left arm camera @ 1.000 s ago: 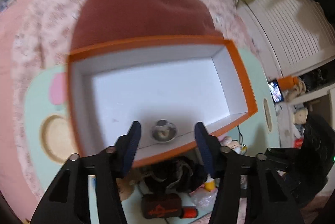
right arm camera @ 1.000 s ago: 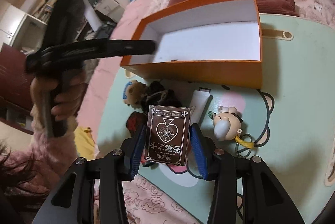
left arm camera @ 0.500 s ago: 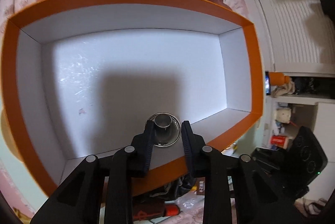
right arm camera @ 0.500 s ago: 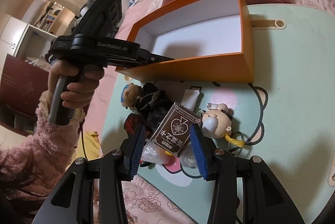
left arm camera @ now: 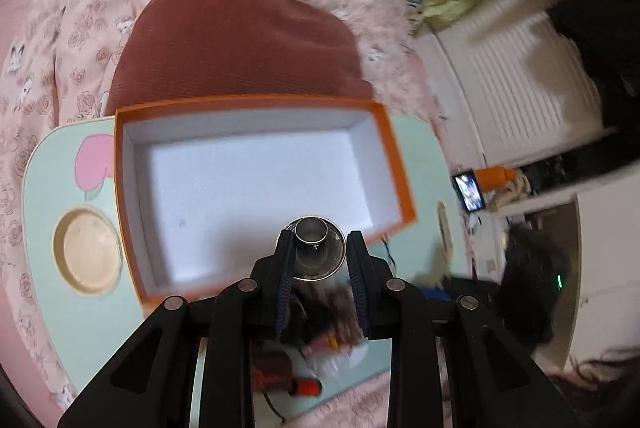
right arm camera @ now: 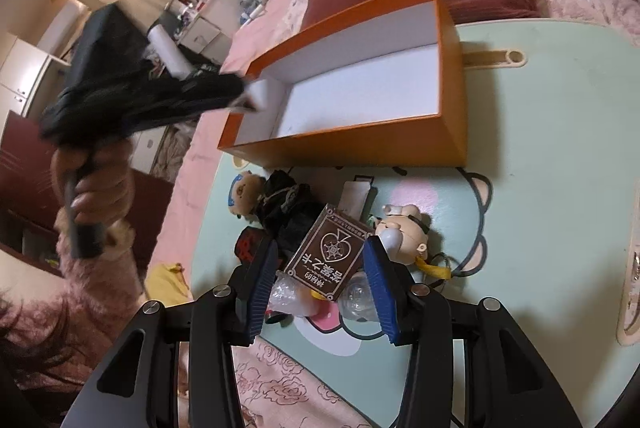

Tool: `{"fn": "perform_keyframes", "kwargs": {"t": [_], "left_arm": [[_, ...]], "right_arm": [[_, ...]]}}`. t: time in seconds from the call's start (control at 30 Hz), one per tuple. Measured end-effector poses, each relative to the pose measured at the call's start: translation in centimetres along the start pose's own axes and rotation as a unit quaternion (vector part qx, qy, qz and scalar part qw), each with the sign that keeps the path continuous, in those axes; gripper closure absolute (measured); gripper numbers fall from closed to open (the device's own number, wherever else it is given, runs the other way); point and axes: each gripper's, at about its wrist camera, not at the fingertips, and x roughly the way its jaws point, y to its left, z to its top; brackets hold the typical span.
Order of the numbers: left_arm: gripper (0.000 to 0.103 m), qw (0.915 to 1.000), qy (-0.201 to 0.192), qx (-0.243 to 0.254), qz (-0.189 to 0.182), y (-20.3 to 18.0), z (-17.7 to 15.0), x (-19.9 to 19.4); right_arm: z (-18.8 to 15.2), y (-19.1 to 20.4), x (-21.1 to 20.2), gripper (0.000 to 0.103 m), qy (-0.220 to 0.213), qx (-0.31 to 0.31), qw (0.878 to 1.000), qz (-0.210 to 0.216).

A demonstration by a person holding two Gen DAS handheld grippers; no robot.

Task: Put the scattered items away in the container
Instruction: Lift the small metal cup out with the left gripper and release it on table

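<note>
You can read print on only one thing: the brown card box (right arm camera: 326,258), which lies on the tabletop (right arm camera: 540,155) just in front of the orange container (right arm camera: 360,147). Its face shows a row of pale Chinese characters, upside down from your right wrist view and too small to make out one by one, under a heart-shaped emblem with a star-like web inside. From your left wrist view everything is blurred, and no lettering can be read there.
</note>
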Motion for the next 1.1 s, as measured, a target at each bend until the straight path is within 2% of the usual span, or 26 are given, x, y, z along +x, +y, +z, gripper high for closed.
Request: {"fn": "perform_keyframes", "kwargs": {"t": [0.13, 0.23, 0.33, 0.43, 0.5, 0.63, 0.7, 0.77, 0.83, 0.93, 1.0, 1.03, 1.1], "left_arm": [[0.075, 0.9985, 0.038, 0.039, -0.004, -1.5, -4.5, 0.8], [0.076, 0.9966, 0.070, 0.042, -0.010, -1.8, -7.6, 2.4], [0.075, 0.9959, 0.084, 0.033, 0.004, -1.2, -9.5, 4.1], [0.075, 0.9979, 0.050, 0.032, 0.025, -0.8, -9.7, 5.1], [0.073, 0.9990, 0.032, 0.025, 0.021, -0.5, -9.6, 5.4], [0.046, 0.9997, 0.000, 0.015, 0.019, -0.3, -9.9, 5.0], [0.043, 0.9987, -0.018, 0.027, 0.039, -0.6, -10.4, 4.2], [0.042, 0.9947, -0.048, 0.045, 0.078, -1.2, -11.4, 3.1], [0.041, 0.9860, -0.092, 0.066, 0.123, -2.0, -13.2, 1.9], [0.040, 0.9756, -0.137, 0.085, 0.149, -3.3, -16.4, 1.5], [0.033, 0.9725, -0.153, 0.065, 0.164, -3.1, -17.9, 1.5], [0.032, 0.9696, -0.159, 0.039, 0.182, -2.9, -18.8, 2.0], [0.032, 0.9662, -0.168, 0.012, 0.196, -2.3, -19.8, 2.7]], "right_arm": [[-0.5, -0.6, -0.8, 0.056, -0.016, 0.022, 1.000, -0.003], [-1.1, -0.9, -1.2, 0.056, -0.023, 0.033, 0.999, -0.007], [-1.5, -1.1, -1.8, 0.055, -0.029, 0.039, 0.999, -0.008], [-1.8, -0.8, -2.2, 0.055, -0.036, 0.038, 0.999, -0.013], [-2.1, -0.4, -2.5, 0.055, -0.040, 0.032, 0.998, -0.019], [-3.1, 0.4, -3.1, 0.054, -0.052, 0.018, 0.998, -0.042], [-3.8, 0.9, -3.5, 0.050, -0.064, 0.005, 0.995, -0.073], [-4.5, 1.4, -3.6, 0.047, -0.072, -0.009, 0.992, -0.106], [-5.5, 2.1, -3.0, 0.046, -0.072, -0.025, 0.988, -0.132], [-7.4, 3.2, -1.2, 0.046, -0.054, -0.050, 0.986, -0.152], [-8.8, 3.9, 0.2, 0.046, -0.052, -0.071, 0.980, -0.179], [-9.5, 4.3, 0.8, 0.046, -0.055, -0.082, 0.976, -0.195], [-10.5, 4.6, 2.1, 0.044, -0.060, -0.101, 0.966, -0.230]]}}
